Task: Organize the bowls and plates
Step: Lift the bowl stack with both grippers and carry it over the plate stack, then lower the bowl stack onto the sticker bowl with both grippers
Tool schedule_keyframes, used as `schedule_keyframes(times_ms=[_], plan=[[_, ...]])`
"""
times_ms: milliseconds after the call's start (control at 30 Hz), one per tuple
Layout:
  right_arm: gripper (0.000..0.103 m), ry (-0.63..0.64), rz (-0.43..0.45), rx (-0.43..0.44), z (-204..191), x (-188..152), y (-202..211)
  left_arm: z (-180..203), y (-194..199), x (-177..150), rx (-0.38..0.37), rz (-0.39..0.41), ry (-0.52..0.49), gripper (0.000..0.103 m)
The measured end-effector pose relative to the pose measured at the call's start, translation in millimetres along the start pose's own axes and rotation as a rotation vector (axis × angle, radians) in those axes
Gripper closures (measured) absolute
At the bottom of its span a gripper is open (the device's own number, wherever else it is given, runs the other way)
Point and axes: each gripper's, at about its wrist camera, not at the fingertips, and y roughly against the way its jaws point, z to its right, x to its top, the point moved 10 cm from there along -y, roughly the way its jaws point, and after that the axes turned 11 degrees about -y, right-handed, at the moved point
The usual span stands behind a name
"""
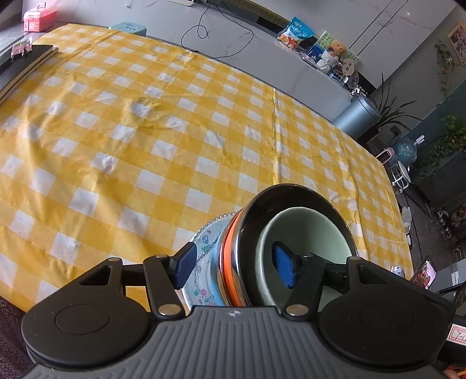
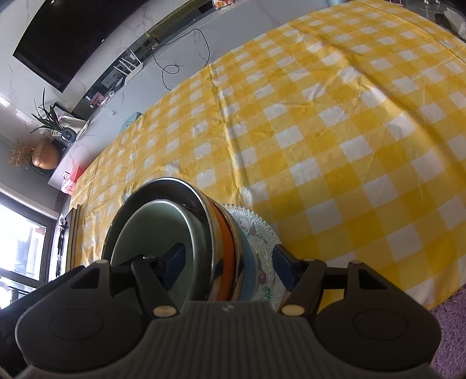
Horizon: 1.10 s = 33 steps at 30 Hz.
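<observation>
A stack of dishes is held between both grippers above the near edge of the yellow checked table (image 1: 174, 131). It holds a flowered glass plate (image 1: 204, 250), a light blue dish, an orange band (image 1: 230, 262), a steel bowl (image 1: 247, 233) and a pale green bowl (image 1: 305, 233) nested inside. My left gripper (image 1: 233, 266) is shut on the stack, one finger under the plate, the other inside the green bowl. My right gripper (image 2: 230, 266) grips the same stack from the other side: plate (image 2: 262, 247), steel bowl (image 2: 204, 221), green bowl (image 2: 151, 233).
A dark book or board (image 1: 26, 61) lies at the table's far left edge. A pink box (image 1: 39, 16) and a TV bench with a cable (image 1: 204, 32) stand beyond the table. A purple rug (image 2: 448, 326) lies below the table edge.
</observation>
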Motion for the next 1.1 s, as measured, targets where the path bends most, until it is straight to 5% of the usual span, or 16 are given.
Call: schedule_keyframes(times_ms=[333, 767, 1100], plan=[[0.033, 0.131, 0.115, 0.053, -29, -3, 31, -4, 47, 11, 0.043, 0.146, -0.092, 0.032], [0.026, 0.426, 0.353, 0.097, -63, -29, 92, 9, 119, 3, 0.250, 0.391, -0.447, 0.032], [0.017, 0.661, 0.556, 0.124, -66, -72, 133, 23, 150, -21, 0.358, 0.553, -0.614, 0.017]])
